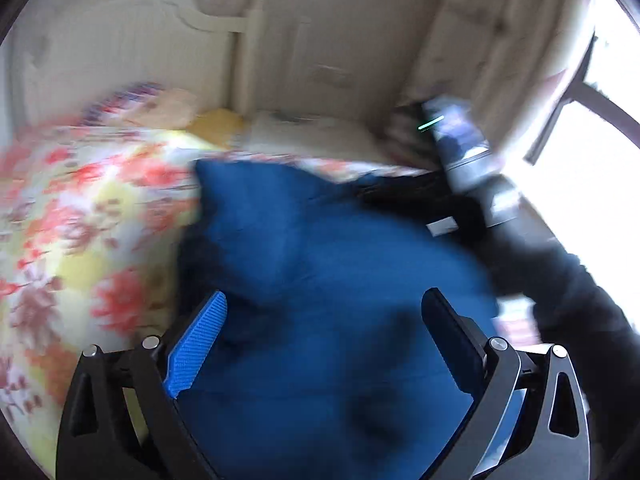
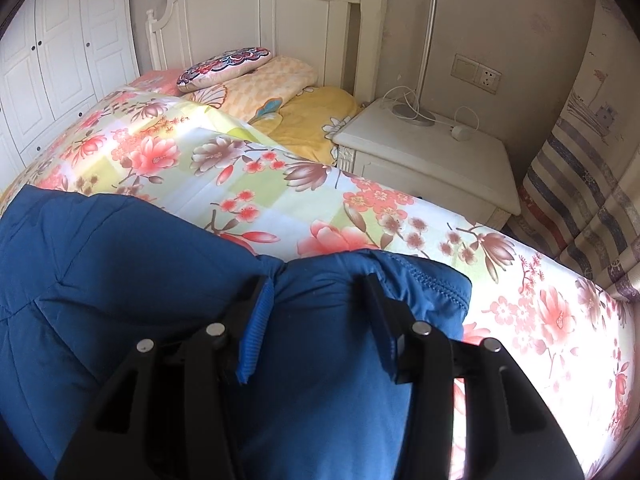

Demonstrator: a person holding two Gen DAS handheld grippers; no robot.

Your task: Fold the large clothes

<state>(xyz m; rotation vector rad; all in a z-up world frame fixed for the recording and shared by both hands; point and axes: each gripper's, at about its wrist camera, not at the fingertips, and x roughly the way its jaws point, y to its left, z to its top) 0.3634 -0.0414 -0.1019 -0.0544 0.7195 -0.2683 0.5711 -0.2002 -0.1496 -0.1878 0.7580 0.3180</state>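
Observation:
A large blue padded jacket (image 2: 120, 280) lies on the floral bedspread (image 2: 240, 172). My right gripper (image 2: 316, 288) has its fingers wide apart around a bunched fold of the jacket near its stitched edge (image 2: 440, 284); the fabric sits between them. In the blurred left wrist view my left gripper (image 1: 324, 308) is open, its fingers spread over the blue jacket (image 1: 320, 240), which fills the space between them. The right-hand gripper tool and a dark sleeve (image 1: 472, 168) show at the jacket's far right.
Pillows (image 2: 224, 64) and a yellow quilt (image 2: 312, 120) lie at the white headboard (image 2: 260, 12). A white nightstand (image 2: 432, 160) with a lamp base and cables stands right of the bed. A striped curtain (image 2: 580, 184) hangs at far right. White wardrobes (image 2: 52, 60) stand left.

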